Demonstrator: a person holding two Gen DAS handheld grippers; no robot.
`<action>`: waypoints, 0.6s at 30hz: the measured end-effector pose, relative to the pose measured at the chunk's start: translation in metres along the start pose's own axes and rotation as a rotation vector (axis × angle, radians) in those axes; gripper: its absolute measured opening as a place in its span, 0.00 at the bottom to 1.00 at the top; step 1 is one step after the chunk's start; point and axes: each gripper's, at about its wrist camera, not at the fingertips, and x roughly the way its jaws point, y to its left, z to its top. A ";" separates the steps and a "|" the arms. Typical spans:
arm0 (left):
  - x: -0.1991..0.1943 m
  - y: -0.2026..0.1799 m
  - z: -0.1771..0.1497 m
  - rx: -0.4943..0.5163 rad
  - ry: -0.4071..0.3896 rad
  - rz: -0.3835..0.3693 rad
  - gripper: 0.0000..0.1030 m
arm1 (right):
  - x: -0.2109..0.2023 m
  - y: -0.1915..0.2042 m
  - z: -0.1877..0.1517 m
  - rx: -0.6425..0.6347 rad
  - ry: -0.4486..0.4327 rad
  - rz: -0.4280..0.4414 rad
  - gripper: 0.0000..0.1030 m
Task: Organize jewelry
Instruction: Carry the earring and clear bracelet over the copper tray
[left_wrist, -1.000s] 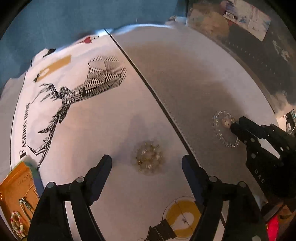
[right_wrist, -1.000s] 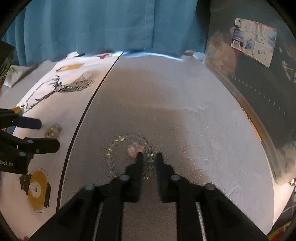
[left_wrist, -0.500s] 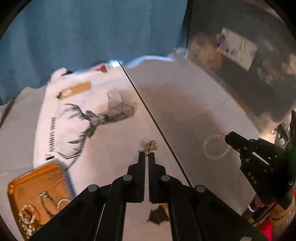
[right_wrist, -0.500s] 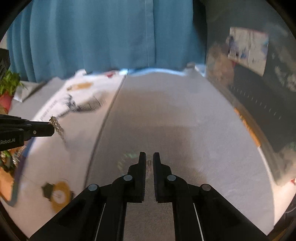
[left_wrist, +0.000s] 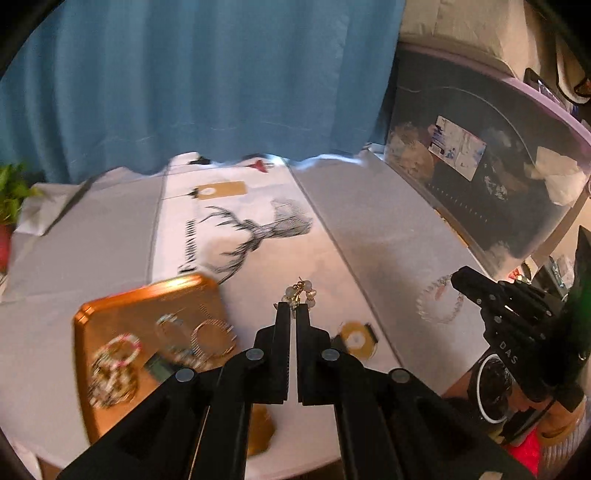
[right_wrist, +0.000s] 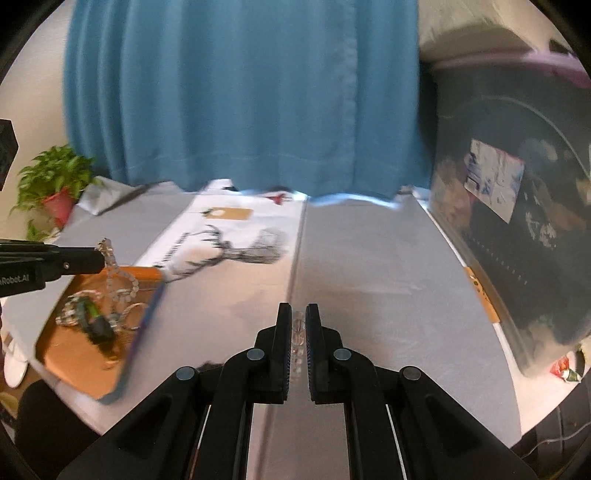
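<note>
We've got the left gripper (left_wrist: 294, 314) pinched tight on a gold-and-pearl bracelet (left_wrist: 300, 292) — it dangles above the table, next to the orange tray (left_wrist: 110, 310) of jewelry. Right gripper (right_wrist: 296, 317) is nearly closed on a clear bead bracelet (right_wrist: 297, 332); its loop hangs from the tips, clear of the grey cloth (right_wrist: 388, 295).
</note>
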 end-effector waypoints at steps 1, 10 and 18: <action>-0.006 0.003 -0.006 -0.004 -0.001 0.005 0.01 | -0.008 0.011 -0.002 -0.008 0.000 0.014 0.08; -0.069 0.027 -0.061 -0.040 -0.030 0.050 0.01 | -0.060 0.087 -0.018 -0.049 -0.023 0.108 0.08; -0.104 0.050 -0.090 -0.080 -0.066 0.080 0.01 | -0.094 0.144 -0.029 -0.099 -0.046 0.180 0.08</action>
